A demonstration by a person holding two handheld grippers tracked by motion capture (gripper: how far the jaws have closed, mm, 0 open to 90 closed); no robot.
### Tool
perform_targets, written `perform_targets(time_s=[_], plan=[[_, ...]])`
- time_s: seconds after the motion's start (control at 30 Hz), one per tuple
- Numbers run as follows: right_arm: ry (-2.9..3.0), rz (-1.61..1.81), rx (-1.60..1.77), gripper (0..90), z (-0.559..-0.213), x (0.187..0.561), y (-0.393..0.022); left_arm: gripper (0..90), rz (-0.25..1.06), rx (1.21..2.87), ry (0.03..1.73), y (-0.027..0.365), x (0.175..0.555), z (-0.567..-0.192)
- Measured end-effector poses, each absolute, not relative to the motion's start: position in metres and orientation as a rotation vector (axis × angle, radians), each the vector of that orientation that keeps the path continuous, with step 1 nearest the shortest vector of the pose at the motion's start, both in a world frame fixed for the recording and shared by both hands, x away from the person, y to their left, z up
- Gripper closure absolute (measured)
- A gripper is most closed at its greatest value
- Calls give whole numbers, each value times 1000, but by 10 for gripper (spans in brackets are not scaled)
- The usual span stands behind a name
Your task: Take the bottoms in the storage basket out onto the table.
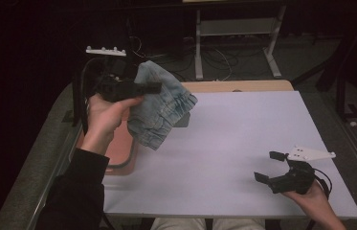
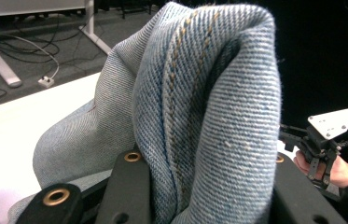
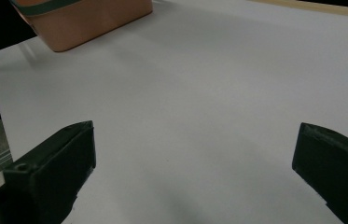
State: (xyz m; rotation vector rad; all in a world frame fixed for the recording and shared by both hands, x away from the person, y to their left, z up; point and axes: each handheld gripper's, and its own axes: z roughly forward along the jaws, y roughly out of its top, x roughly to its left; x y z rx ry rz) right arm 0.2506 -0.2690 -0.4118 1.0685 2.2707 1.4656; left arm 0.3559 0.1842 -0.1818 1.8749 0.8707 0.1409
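Observation:
A folded piece of light blue denim [image 1: 161, 108] hangs in the air over the table's left side, partly above an orange bin [image 1: 121, 148]. My left gripper [image 1: 156, 88] is shut on its upper fold; in the left gripper view the thick stitched fold [image 2: 199, 116] is wedged between both jaws of that gripper [image 2: 209, 196]. My right gripper [image 1: 268, 166] rests low at the near right of the white table [image 1: 243, 139], open and holding nothing. The right gripper view shows its jaws [image 3: 195, 172] wide apart over bare tabletop.
The orange bin [image 3: 87, 23] stands at the table's left edge. A wooden strip [image 1: 243, 86] runs along the far edge. Beyond it, white desk legs [image 1: 236, 43] and cables lie on the floor. The right hand's gripper [image 2: 323, 144] appears far off in the left gripper view.

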Motion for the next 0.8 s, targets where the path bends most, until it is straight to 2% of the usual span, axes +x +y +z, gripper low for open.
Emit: perform_targets(time_s=[0.8], plan=[[2276, 1466, 1064, 0, -412, 250, -269, 674, 86, 1923, 803, 141, 373, -209]])
